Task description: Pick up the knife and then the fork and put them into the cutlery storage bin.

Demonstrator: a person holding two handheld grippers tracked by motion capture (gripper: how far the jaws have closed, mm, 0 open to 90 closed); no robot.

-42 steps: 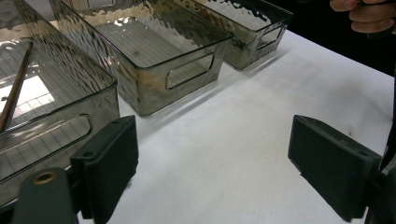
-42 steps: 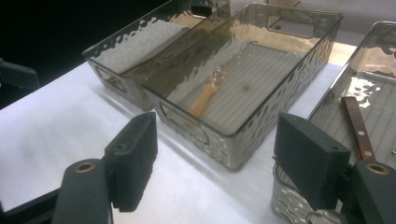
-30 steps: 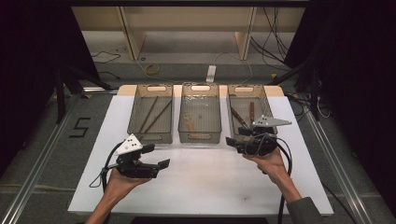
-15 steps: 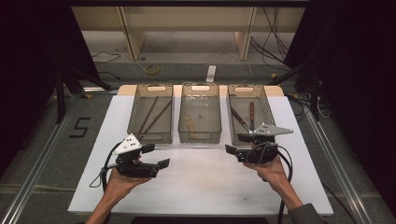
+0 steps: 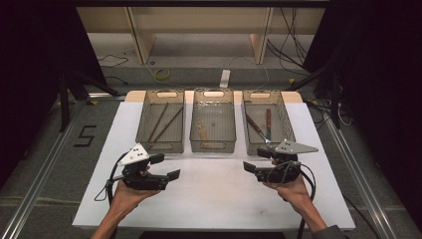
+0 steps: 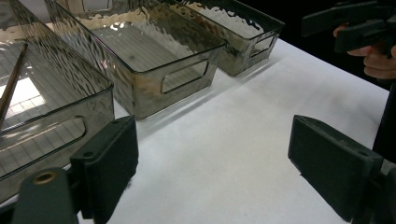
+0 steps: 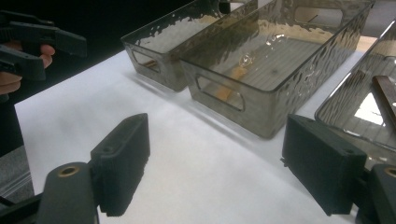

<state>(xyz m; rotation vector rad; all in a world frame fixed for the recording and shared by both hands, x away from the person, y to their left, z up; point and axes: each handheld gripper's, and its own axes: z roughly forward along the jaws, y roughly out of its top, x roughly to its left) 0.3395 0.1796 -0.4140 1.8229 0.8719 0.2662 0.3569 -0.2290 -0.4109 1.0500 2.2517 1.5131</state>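
Three smoky clear bins stand in a row at the back of the white table sheet (image 5: pixel 214 199). The left bin (image 5: pixel 160 127) holds thin brown sticks (image 5: pixel 164 122). A small wooden utensil (image 5: pixel 201 130) lies in the middle bin (image 5: pixel 213 124). The right bin (image 5: pixel 266 124) holds two brown-handled utensils (image 5: pixel 267 122). My left gripper (image 5: pixel 166 167) hovers in front of the left bin, open and empty, with the sheet between its jaws (image 6: pixel 215 168). My right gripper (image 5: pixel 255 160) is just before the right bin, also open and empty (image 7: pixel 215 168). The two grippers point at each other.
Bare white sheet spreads between the grippers and in front of the bins. A floor mark "5" (image 5: pixel 84 135) lies left of the table, and cables and a power strip (image 5: pixel 225 78) lie behind it. Metal rails (image 5: pixel 35 189) run along both sides.
My right gripper has drawn back from the right bin's front edge toward the person and come lower. The left gripper has stayed where it was.
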